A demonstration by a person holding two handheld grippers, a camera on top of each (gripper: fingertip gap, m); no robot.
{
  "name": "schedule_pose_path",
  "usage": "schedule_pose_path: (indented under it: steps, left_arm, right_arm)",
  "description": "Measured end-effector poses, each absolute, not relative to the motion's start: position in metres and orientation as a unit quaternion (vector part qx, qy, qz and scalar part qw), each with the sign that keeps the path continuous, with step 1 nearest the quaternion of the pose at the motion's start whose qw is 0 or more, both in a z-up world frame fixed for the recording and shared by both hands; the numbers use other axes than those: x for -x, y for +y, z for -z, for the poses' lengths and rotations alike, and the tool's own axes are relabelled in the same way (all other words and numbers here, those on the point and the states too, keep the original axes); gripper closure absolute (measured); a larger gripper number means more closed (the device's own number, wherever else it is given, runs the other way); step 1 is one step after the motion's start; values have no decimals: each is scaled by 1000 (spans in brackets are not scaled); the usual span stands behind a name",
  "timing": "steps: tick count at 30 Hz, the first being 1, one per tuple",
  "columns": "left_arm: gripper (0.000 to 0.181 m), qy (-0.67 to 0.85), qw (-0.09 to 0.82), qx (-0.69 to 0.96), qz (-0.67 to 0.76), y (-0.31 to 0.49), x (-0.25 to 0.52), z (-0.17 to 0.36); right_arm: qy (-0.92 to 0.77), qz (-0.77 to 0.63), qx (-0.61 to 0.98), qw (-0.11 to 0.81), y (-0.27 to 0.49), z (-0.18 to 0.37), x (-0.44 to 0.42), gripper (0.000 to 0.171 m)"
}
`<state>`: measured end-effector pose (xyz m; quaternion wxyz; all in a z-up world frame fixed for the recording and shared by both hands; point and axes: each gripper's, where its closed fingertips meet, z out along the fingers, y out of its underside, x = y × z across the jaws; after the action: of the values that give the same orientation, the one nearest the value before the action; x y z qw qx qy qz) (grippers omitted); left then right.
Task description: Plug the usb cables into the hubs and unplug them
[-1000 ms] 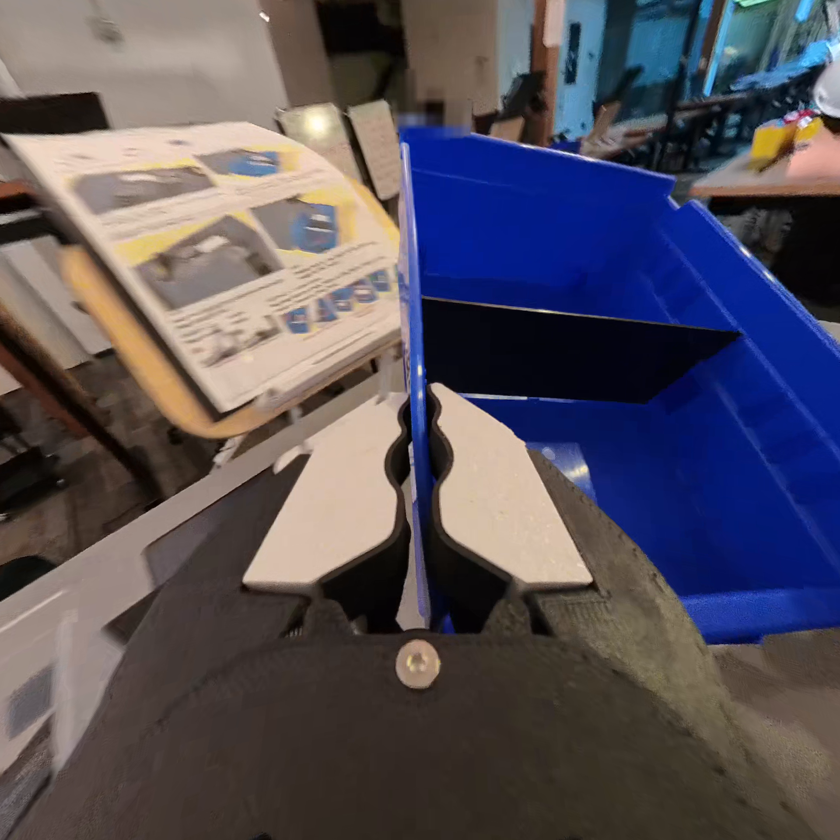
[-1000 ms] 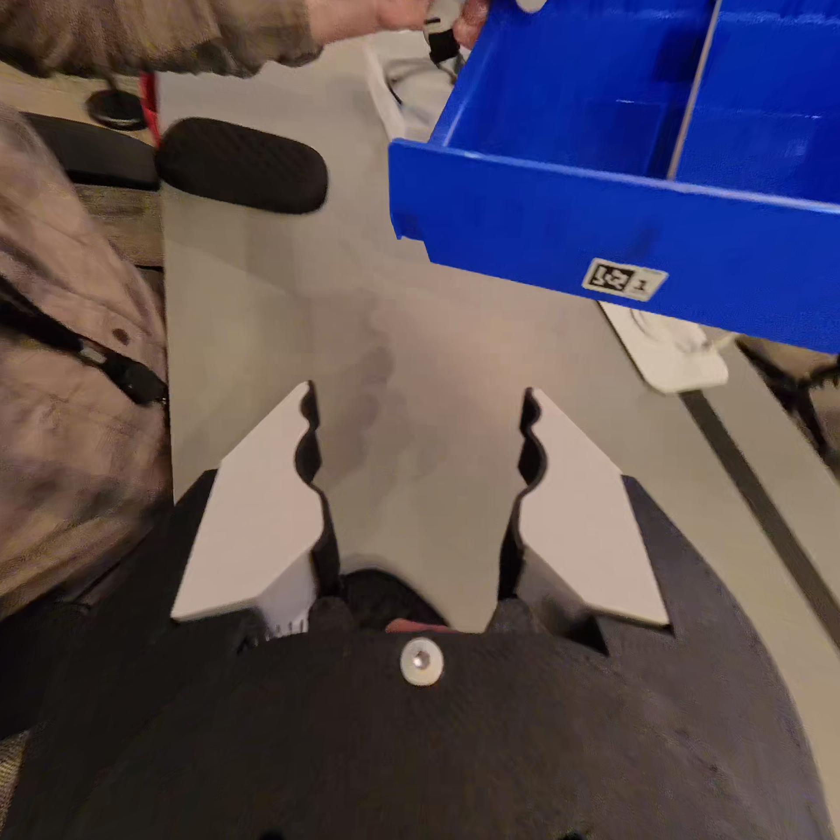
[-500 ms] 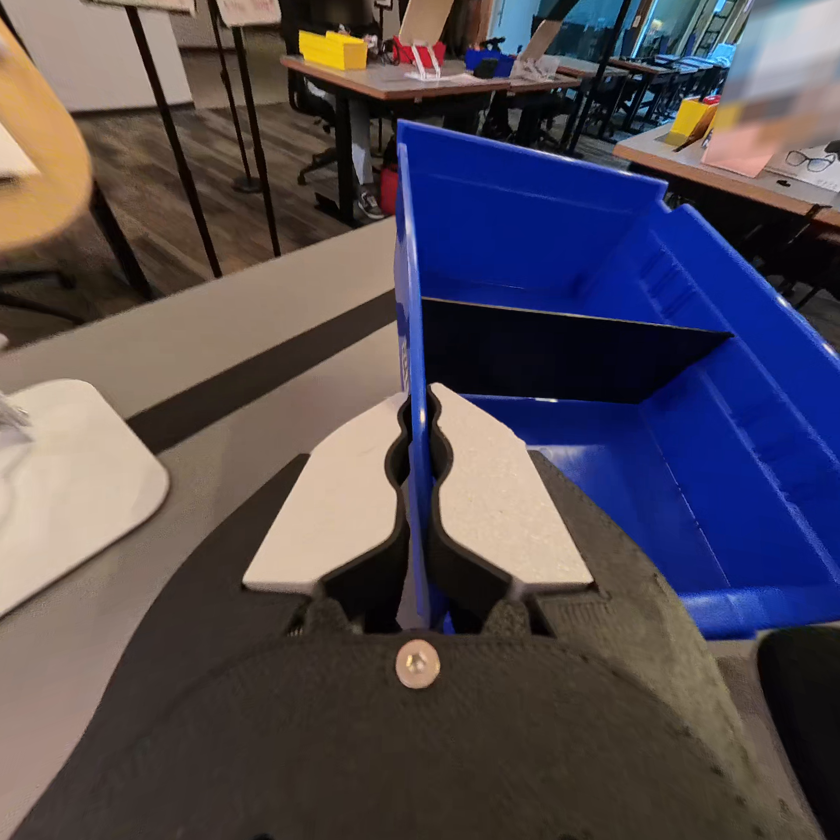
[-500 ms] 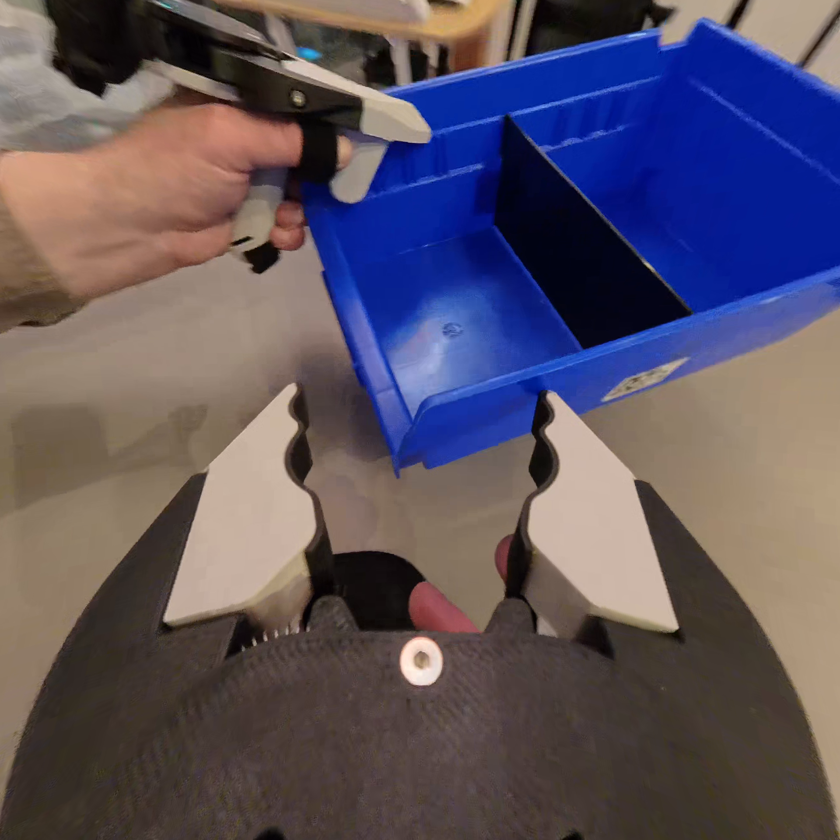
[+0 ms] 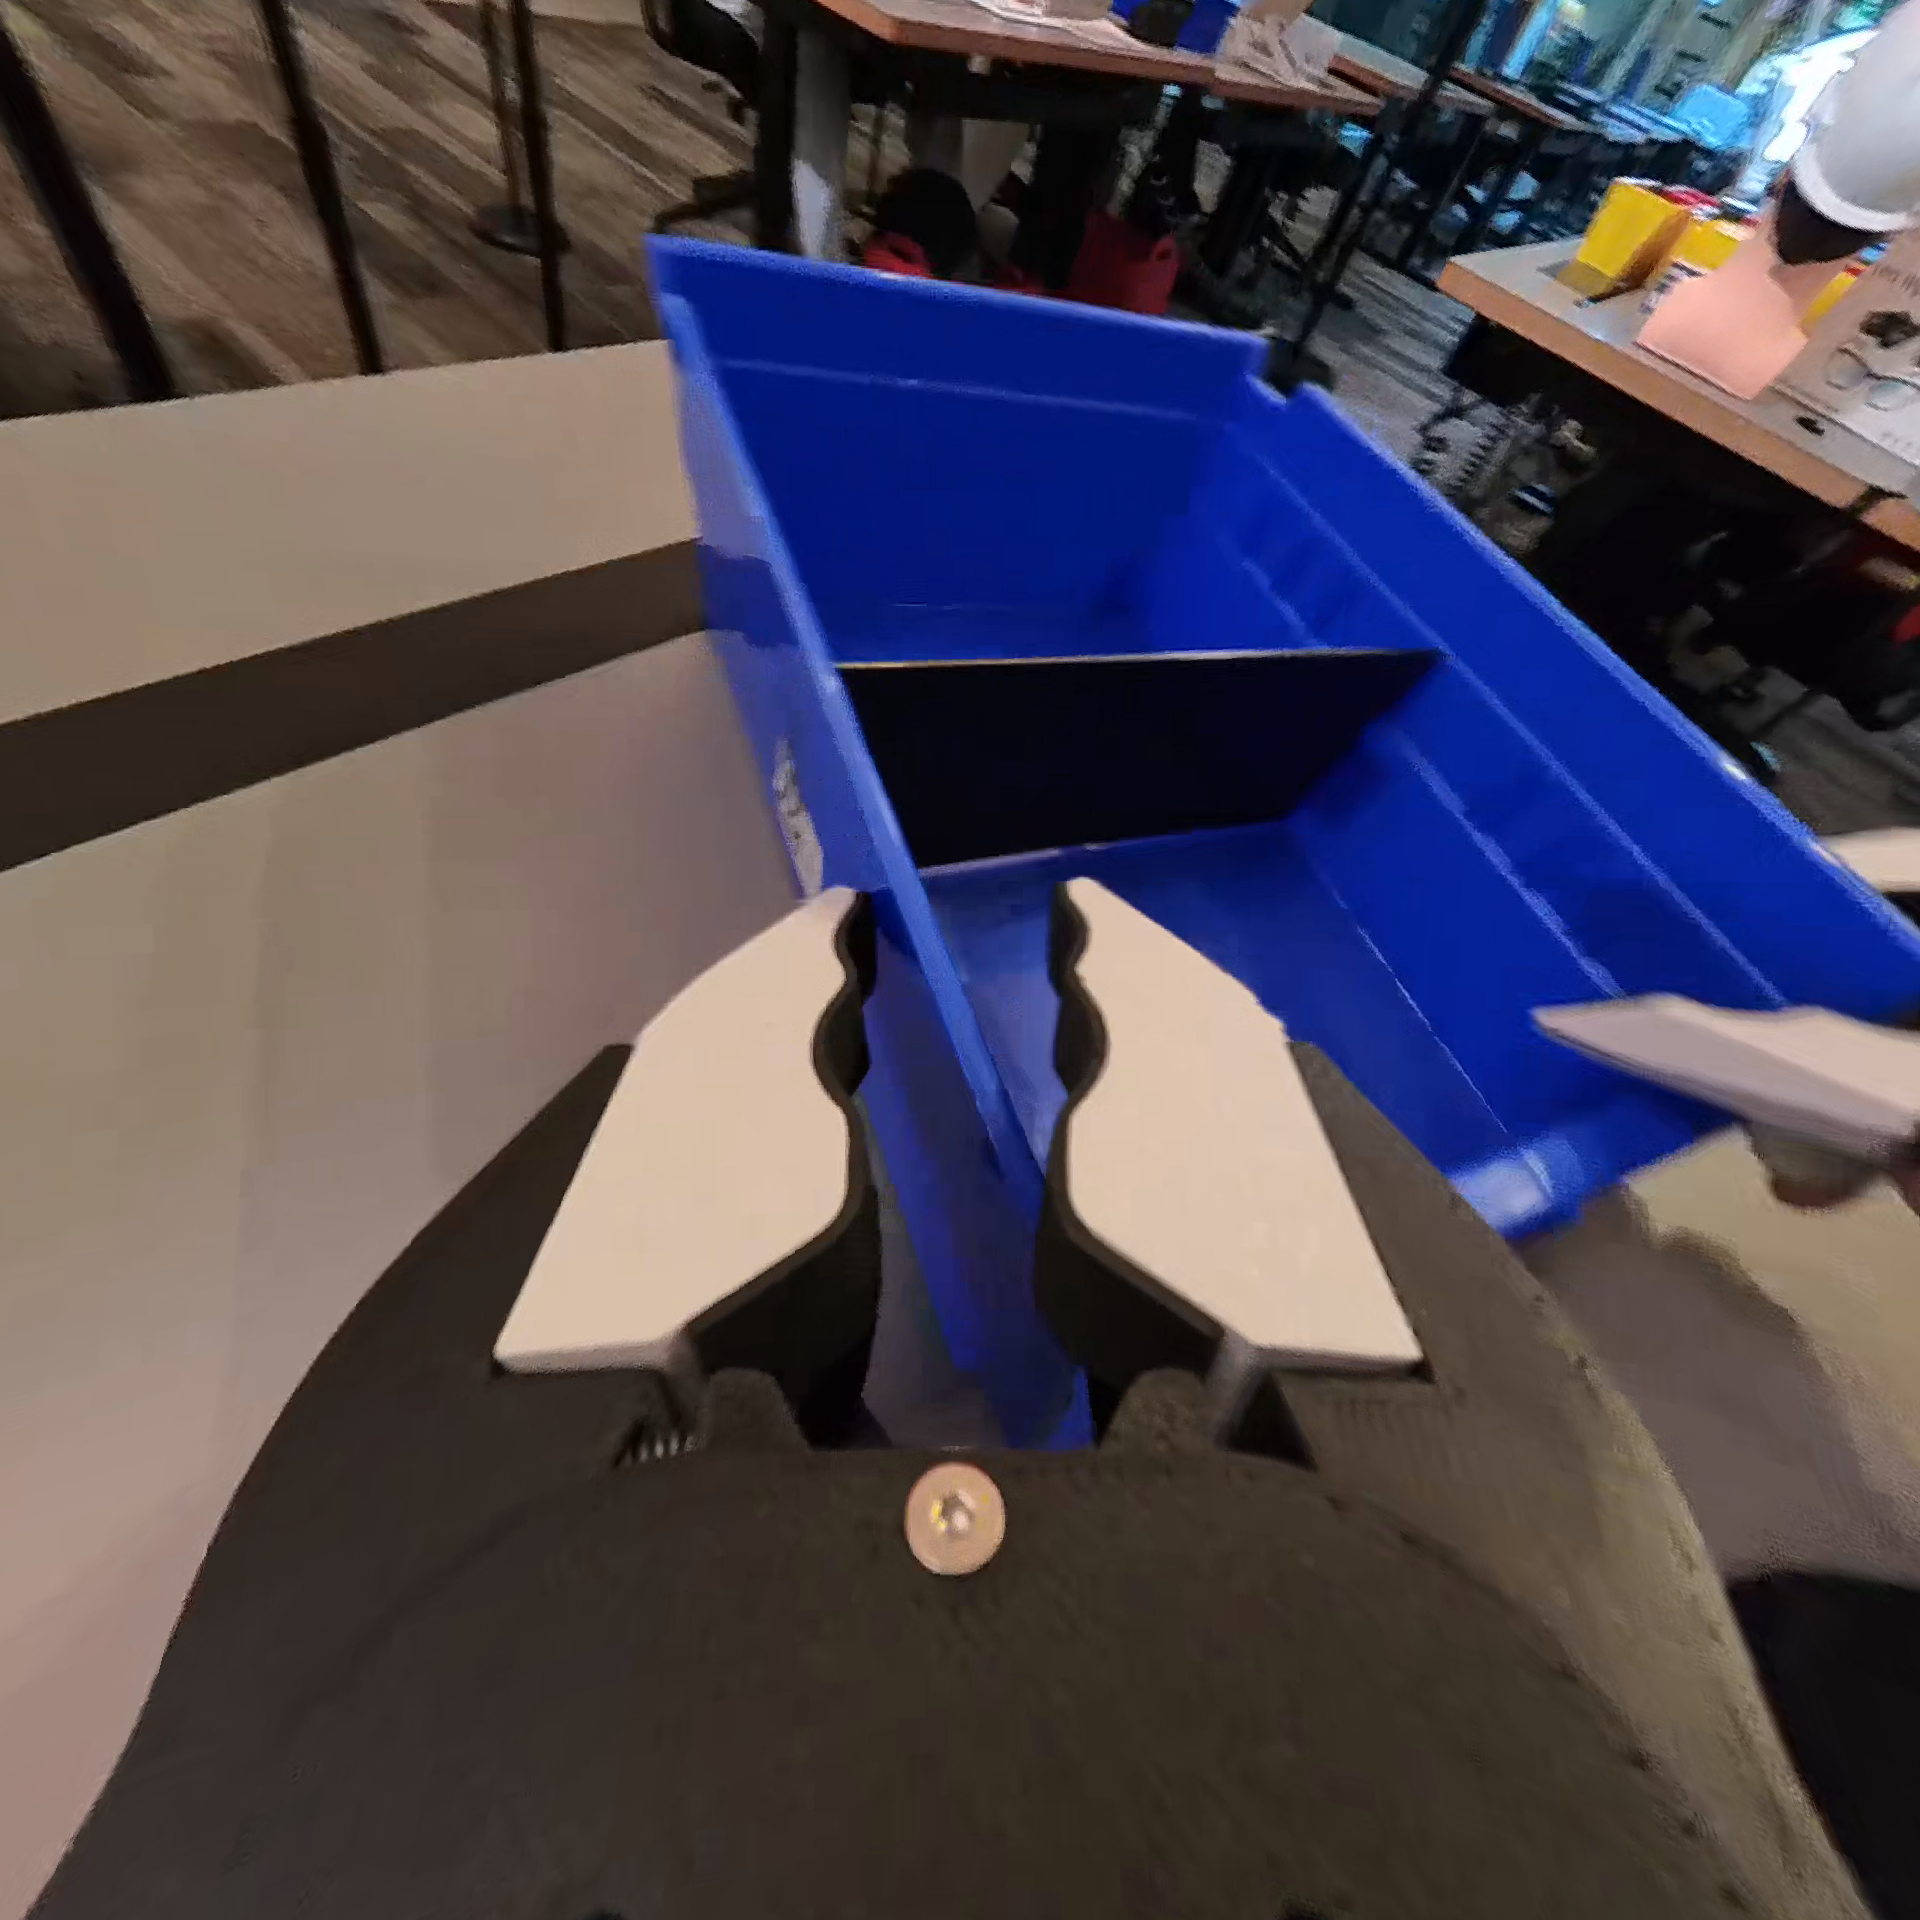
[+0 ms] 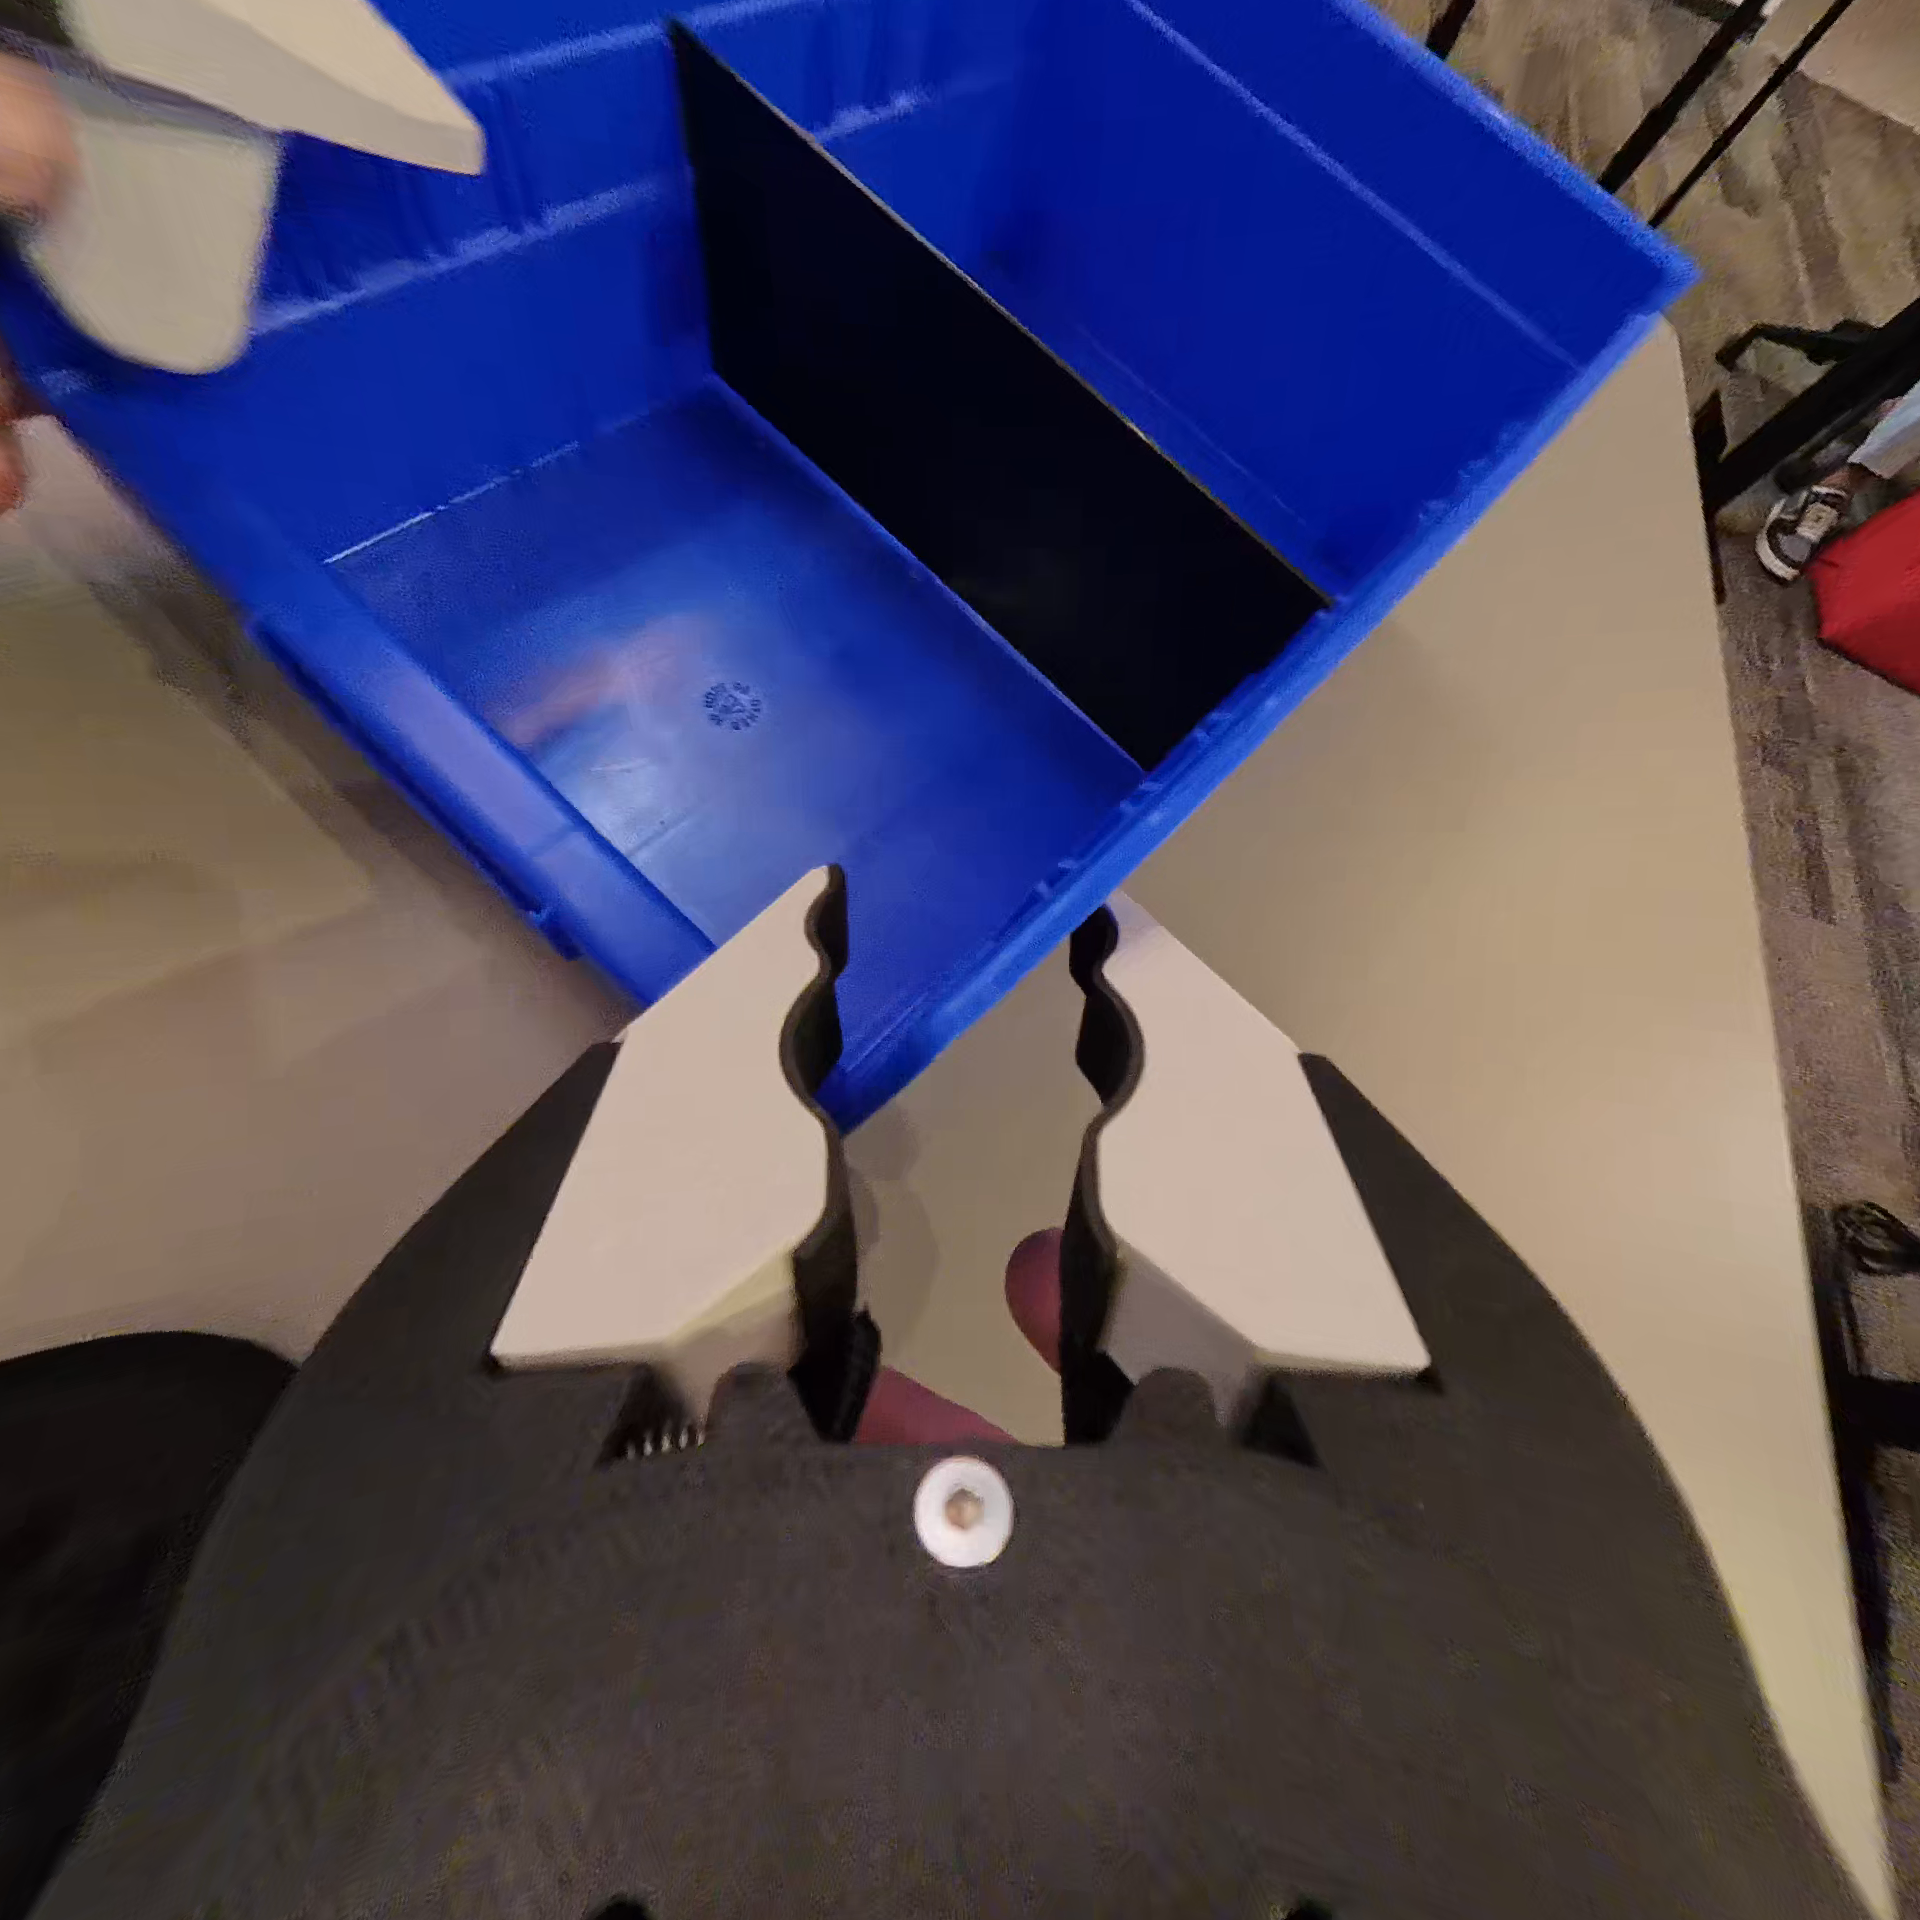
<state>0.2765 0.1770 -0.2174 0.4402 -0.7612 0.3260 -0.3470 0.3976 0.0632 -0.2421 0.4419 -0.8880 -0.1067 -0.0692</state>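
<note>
Your left gripper (image 5: pixel 956 914) stands parted astride the side wall of the blue bin (image 5: pixel 1039 499), pads just clear of it, while your right gripper (image 6: pixel 956 925) hangs spread over the bin's near corner, holding nothing. Only your left view shows the white sticker (image 5: pixel 795 810) on the bin's outer wall, too blurred to read, and the far tables (image 5: pixel 1714 384). Only your right view shows the moulded mark (image 6: pixel 732 707) on the bin floor, the black divider (image 6: pixel 987 436) from above, and the pale counter (image 6: pixel 1507 831) edge. No USB cables or hubs appear in either view.
</note>
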Motion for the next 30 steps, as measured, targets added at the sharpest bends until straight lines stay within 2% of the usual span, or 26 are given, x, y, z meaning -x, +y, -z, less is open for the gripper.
schedule_pose_path:
  steps: [3,8,16,19,21,23,27,30]
  left_arm:
    - [131,351,416,749,377,160,-292,214]
    - [120,347,380,734,443,143,-322,209]
    - [116,327,364,735,469,151,-357,207]
    - [112,338,365,726,474,151,-362,203]
    - [110,335,385,708,488,150,-353,188]
    - [109,345,410,685,494,145,-337,163]
    - [108,383,461,633,490,127,-284,106]
    - [111,405,513,610,448,128,-228,73]
  right_arm:
    - [-108,91,901,409,71,245,-432,144]
    - [-92,125,906,393,92,247,-488,161]
    - [-77,120,899,413,127,245,-534,162]
    - [-68,113,899,417,131,245,-542,159]
    - [-49,141,892,427,124,234,-553,127]
    - [-37,198,863,463,111,205,-565,112]
    - [-62,257,780,566,91,114,-535,112]
    - [-120,219,744,620,94,55,-468,114]
